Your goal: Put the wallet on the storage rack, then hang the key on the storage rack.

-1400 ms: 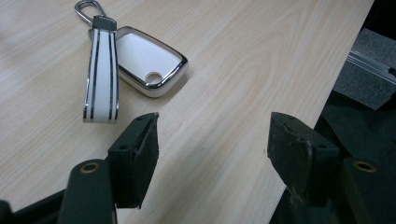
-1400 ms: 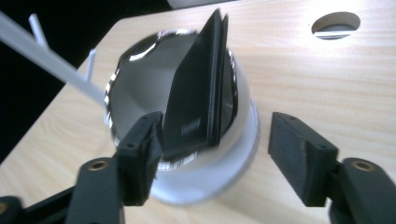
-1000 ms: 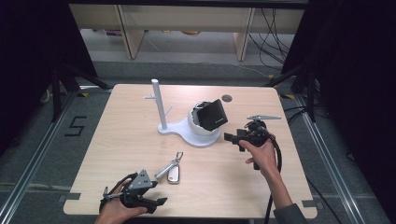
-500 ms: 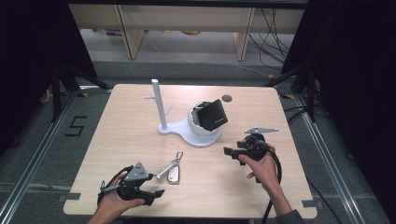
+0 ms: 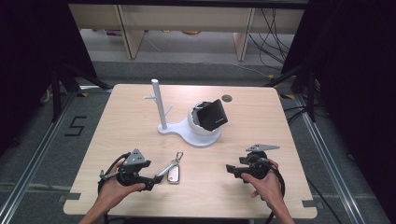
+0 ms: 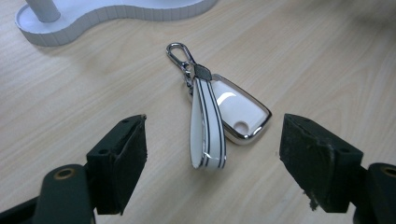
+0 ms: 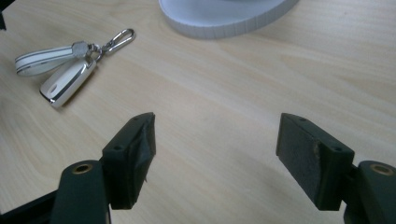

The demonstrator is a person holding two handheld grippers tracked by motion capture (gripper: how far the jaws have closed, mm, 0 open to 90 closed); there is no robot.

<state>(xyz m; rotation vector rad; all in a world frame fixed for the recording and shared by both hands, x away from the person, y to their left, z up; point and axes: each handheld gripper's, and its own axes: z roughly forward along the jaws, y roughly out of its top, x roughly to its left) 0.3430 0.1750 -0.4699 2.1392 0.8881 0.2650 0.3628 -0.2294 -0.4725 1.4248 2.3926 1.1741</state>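
writing: "5" marked on floor (image 5: 77, 125)
left gripper (image 6: 212, 156): fingers wide apart, key fob (image 6: 236, 109) between, untouched
right gripper (image 7: 217, 154): fingers apart, holding nothing, above bench (image 7: 243, 107)

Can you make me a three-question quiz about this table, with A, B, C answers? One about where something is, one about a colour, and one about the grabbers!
1. Where is the key fob?
A. Lying on the table in front of the left gripper
B. Hanging on the white post
C. On the floor

2. What colour is the strap on the key fob?
A. Red
B. White with dark lines
C. Green

3. How is the right gripper?
A. Shut on the key fob
B. Shut on nothing
C. Open, with only bare table between its jaws

Answers:
1. A, it lies flat on the wood just ahead of the left jaws.
2. B, the loop is white with thin dark stripes.
3. C, the jaws stand wide apart.
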